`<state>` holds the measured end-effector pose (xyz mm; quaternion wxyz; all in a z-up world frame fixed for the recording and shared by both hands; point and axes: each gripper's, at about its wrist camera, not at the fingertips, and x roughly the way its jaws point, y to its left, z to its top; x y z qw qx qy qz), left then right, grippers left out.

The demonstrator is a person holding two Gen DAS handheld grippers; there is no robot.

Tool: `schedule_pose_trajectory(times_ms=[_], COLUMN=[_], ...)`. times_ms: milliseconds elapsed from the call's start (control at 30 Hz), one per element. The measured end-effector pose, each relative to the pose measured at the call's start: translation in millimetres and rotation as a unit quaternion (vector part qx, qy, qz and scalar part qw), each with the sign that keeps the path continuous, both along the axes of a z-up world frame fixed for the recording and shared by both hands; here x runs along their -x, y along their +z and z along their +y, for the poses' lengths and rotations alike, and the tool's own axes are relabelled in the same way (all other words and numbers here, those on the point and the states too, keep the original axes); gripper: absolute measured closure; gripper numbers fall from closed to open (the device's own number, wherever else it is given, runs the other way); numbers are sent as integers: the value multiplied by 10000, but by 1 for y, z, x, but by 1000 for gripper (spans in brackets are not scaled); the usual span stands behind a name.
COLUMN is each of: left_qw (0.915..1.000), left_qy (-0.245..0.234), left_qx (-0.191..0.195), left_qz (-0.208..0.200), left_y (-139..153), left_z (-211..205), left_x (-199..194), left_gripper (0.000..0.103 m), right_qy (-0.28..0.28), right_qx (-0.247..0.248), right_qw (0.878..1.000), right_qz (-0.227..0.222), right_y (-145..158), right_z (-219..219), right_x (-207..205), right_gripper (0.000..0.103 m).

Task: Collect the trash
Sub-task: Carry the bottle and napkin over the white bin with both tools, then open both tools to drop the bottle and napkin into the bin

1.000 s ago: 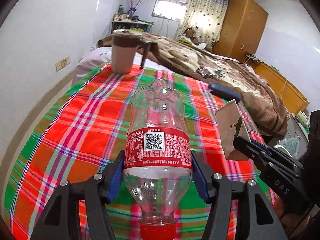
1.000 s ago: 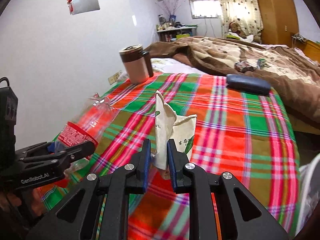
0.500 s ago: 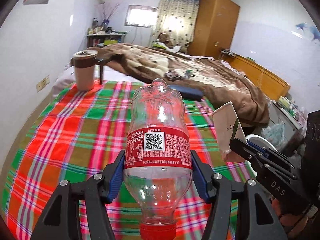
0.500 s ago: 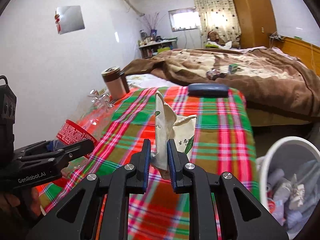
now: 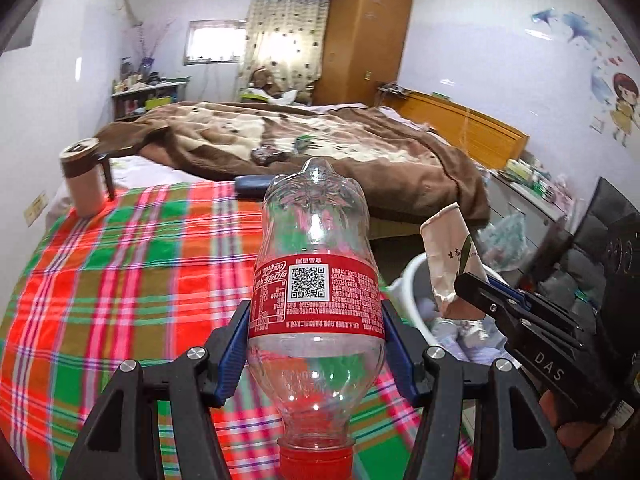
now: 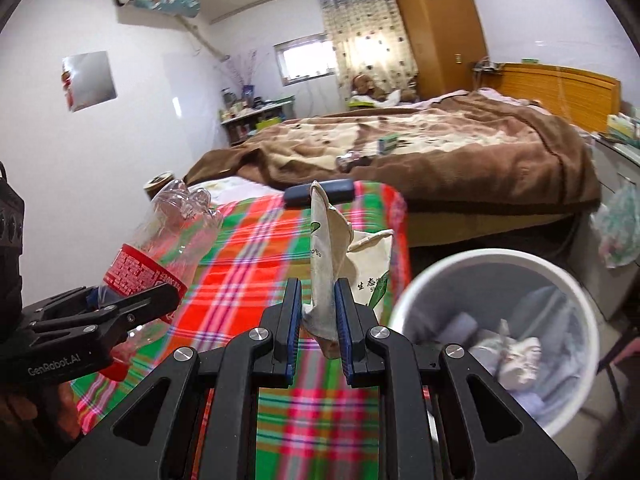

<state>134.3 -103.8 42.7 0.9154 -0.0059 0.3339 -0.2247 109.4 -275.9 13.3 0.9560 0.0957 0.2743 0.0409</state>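
Observation:
My left gripper [image 5: 316, 336] is shut on an empty clear plastic bottle [image 5: 316, 280] with a red label and red cap, cap toward the camera, held above the plaid cloth. The bottle also shows in the right wrist view [image 6: 168, 248]. My right gripper [image 6: 318, 316] is shut on a crumpled paper cup [image 6: 340, 252], held above the table edge beside a white trash bin [image 6: 496, 264] with trash inside. In the left wrist view the cup [image 5: 452, 268] hangs over the bin [image 5: 408, 280].
A red-green plaid cloth [image 5: 120, 272] covers the table. A brown mug [image 5: 82, 176] and a dark blue case [image 6: 320, 192] stand at its far end. A bed with a brown blanket [image 6: 440, 148] lies beyond. A chair [image 5: 600, 232] stands at the right.
Both grippers have swung to the right with their loads. The white trash bin has come into view and now sits near the cup.

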Motion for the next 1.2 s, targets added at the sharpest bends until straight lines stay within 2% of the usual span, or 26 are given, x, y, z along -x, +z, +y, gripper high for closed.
schedule_pose_trajectory(times_ms=[367, 567, 700, 800, 1200], left_qw=[9979, 9947, 9927, 9903, 9885], left_qy=[-645, -991, -1094, -1201, -1253], left_qx=[-86, -132, -146, -190, -462], left_qz=[22, 246, 492, 671, 709], left_y=[-2, -12, -26, -37, -53], left_z=[-69, -108, -131, -148, -173], left_x=[7, 2, -5, -10, -12], left_gripper=[42, 42, 42, 42, 42], right_qy=[-598, -895, -1090, -1148, -1395], right_qx=[65, 71, 145, -4, 127], right_qw=[9982, 9957, 9930, 9914, 9848], right_qz=[31, 210, 437, 625, 1030], right_y=[1, -7, -17, -27, -41], right_z=[-39, -64, -78, -91, -105], right_x=[9, 16, 11, 9, 13], right_gripper=[86, 86, 86, 86, 83])
